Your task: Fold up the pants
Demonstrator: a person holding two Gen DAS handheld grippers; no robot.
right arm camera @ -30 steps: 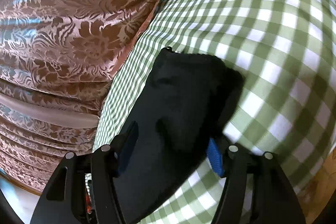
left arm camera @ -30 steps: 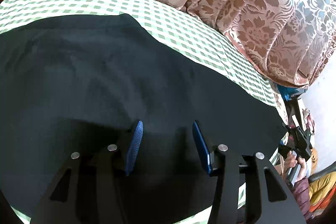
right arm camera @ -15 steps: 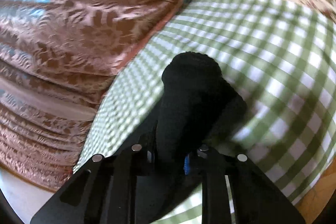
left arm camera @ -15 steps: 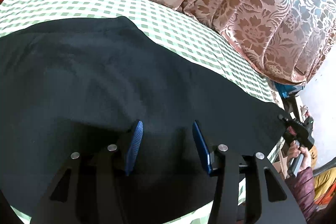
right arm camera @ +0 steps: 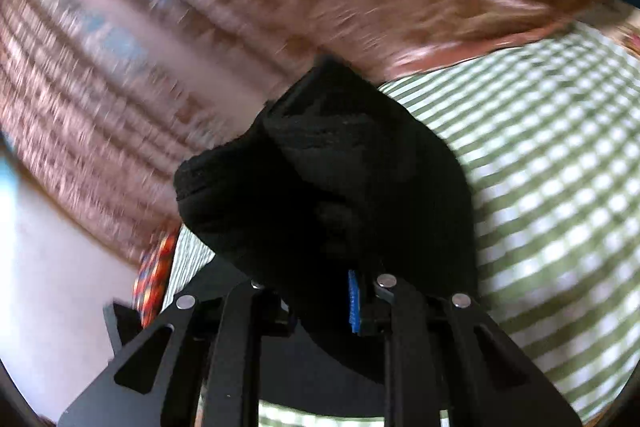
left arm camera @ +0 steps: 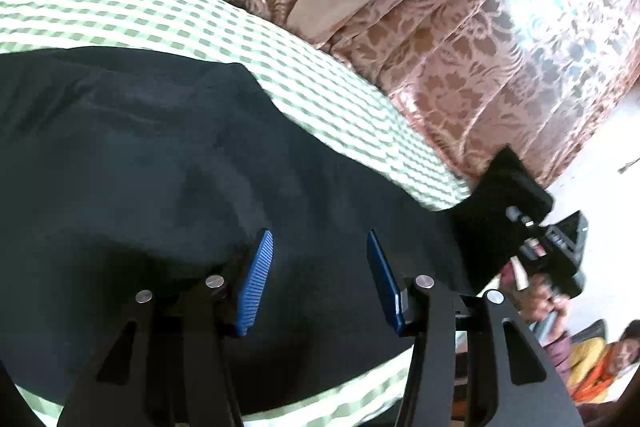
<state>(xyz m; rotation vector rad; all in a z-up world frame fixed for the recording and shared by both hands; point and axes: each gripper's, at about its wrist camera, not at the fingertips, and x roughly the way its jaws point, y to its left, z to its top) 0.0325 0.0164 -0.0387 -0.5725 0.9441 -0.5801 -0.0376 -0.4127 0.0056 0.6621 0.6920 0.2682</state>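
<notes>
Black pants (left arm camera: 160, 163) lie spread on a green-and-white checked cloth (left arm camera: 120, 7). My left gripper (left arm camera: 318, 259) is open, its blue pads hovering just over the dark fabric near its front edge. My right gripper (right arm camera: 320, 291) is shut on a bunched end of the pants (right arm camera: 332, 171) and holds it lifted off the cloth. That raised end and the right gripper (left arm camera: 516, 219) also show at the right of the left wrist view.
Brown floral curtains (left arm camera: 440, 27) hang close behind the far edge of the checked cloth (right arm camera: 560, 167). A person in yellow (left arm camera: 600, 359) sits low at the right. A red patterned item (right arm camera: 154, 267) shows at the left in the right wrist view.
My right gripper closed on the pants end, then lifted it off the cloth and swung it; the view is motion-blurred. The left gripper stayed open over the fabric.
</notes>
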